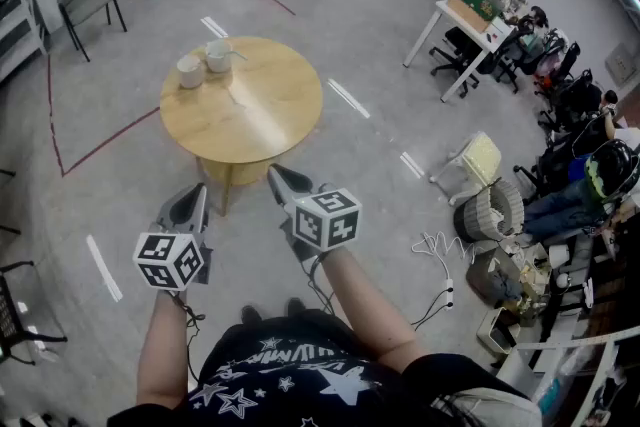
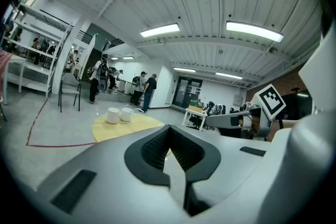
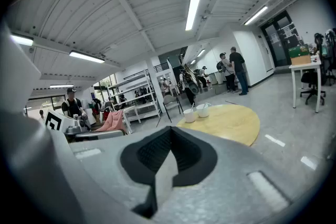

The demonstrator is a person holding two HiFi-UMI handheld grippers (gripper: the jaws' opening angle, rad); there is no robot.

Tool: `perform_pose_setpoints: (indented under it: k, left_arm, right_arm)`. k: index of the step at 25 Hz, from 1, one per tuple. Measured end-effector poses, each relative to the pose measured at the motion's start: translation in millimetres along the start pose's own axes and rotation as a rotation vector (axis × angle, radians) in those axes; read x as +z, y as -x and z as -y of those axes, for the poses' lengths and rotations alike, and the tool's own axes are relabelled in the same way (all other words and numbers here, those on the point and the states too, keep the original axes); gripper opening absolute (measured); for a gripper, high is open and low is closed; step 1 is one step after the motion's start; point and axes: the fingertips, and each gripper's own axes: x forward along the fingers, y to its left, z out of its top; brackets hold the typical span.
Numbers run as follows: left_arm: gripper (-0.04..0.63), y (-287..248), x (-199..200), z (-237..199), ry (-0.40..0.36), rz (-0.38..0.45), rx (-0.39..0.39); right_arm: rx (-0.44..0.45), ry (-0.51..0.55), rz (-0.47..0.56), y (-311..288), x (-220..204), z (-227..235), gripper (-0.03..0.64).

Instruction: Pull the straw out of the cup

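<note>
Floor point(image 1: 400, 45): grey, marked with short white strips and a red line. It surrounds the table on all sides.

Table point(image 1: 250, 110): round, with a wooden top. It stands ahead of the person, well apart from both grippers. Apart from the cups, its top is bare wood.

Person: standing, forearms extended forward, one gripper in each hand.

Left gripper point(image 1: 197, 196): held above the floor short of the table's near edge, pointing toward the table and slightly downward. In the left gripper view the jaws are closed tip to tip with nothing between them. The marker cube sits at the rear, over the hand.

Right gripper point(image 1: 278, 177): held beside the left gripper, near the table's near edge but not touching it. In the right gripper view the jaws are pressed fully together with nothing between them.

Cups point(image 1: 203, 63): two, white, upright. They stand just beside each other at the table's far left edge. Neither gripper is near them.

Straw point(image 1: 236, 54): a thin light piece in the cup on the right in the head view. It leans out over the rim toward the right. At this range, whether the other cup also holds a straw cannot be told for certain.
</note>
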Motion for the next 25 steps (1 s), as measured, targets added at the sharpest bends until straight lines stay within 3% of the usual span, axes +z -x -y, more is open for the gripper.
perform_pose_setpoints:
  k: [14,20,25]
  left_arm:
    - [0.006,8.8,-6.6,-10.9,0.003,-0.012,-0.02]
    - [0.006,7.2,-16.2,-10.6,0.001,-0.024,-0.039]
    - [0.006,-8.8,-18.5,-8.2,0.012,-0.029,-0.031]
  right_arm:
    - [-0.022,0.017,0.002,-6.8,-11.0,-16.0,-0.002]
    - [-0.085,-0.085,0.054,8.8,-21.5,4.7,-0.002]
    - [-0.089,-0.029,0.034,-3.1,-16.3,21.2,-0.002]
